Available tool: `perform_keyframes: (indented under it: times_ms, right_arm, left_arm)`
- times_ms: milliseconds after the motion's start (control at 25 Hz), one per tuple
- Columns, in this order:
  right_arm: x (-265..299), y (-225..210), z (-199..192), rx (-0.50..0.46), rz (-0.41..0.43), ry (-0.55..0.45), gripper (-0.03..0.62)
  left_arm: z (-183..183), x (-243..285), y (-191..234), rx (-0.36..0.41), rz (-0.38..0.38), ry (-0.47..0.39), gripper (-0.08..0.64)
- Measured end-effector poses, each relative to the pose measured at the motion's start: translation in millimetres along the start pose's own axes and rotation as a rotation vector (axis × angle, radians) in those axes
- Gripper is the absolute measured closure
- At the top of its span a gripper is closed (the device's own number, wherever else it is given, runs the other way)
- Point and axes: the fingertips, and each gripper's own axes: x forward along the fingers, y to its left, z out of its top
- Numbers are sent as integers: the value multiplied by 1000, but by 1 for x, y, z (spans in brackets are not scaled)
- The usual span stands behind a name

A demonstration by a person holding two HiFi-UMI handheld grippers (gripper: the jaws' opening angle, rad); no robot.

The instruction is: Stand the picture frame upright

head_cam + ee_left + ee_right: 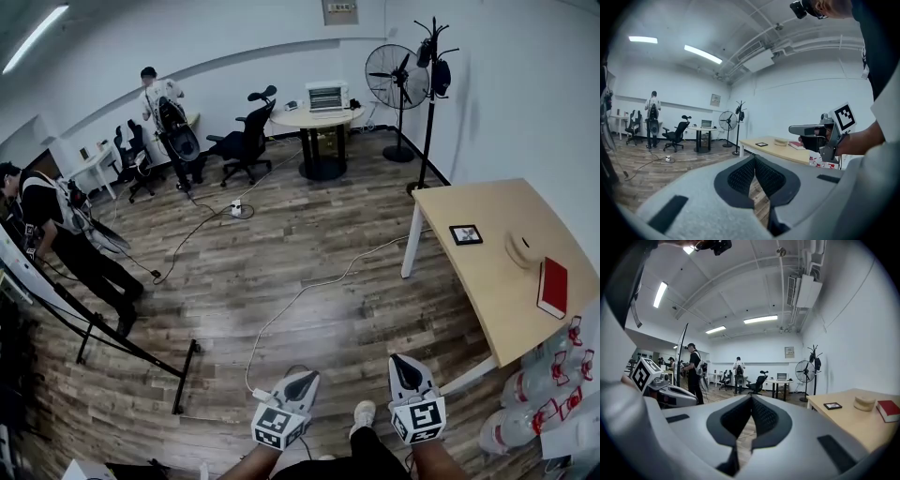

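Note:
The picture frame (466,234), small, black and square, lies flat on the light wooden table (487,281) at the right, far ahead of both grippers. It also shows in the left gripper view, frame (761,144), and the right gripper view, frame (832,405). My left gripper (300,382) and right gripper (406,367) are held side by side low over the wooden floor, well short of the table. Both are shut with nothing between their jaws, seen again at the left gripper (753,157) and right gripper (751,397).
A round beige box (521,249) and a red book (553,287) lie on the table past the frame. Water bottles (539,403) stand beside the table's near end. A white cable (281,319) crosses the floor. People, office chairs (246,141), a fan (397,80) and a coat stand (429,103) are farther off.

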Motion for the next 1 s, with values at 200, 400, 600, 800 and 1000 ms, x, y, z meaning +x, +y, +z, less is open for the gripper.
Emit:
perform_keyframes:
  times_ms: [200, 400, 600, 800, 1000]
  right_arm:
    - [49, -52, 9, 3, 5, -7, 583]
    - [95, -107, 18, 3, 15, -6, 583]
    - [129, -158, 17, 14, 14, 9, 583]
    - [160, -189, 14, 14, 26, 18, 583]
    - [187, -196, 1, 21, 51, 55, 583]
  left_arm:
    - [28, 58, 35, -10, 33, -13, 555]
    - [45, 121, 55, -10, 43, 5, 555]
    - [55, 182, 56, -32, 28, 12, 555]
    - [64, 222, 70, -37, 36, 5, 555]
    - [61, 245, 88, -74, 44, 15, 555]
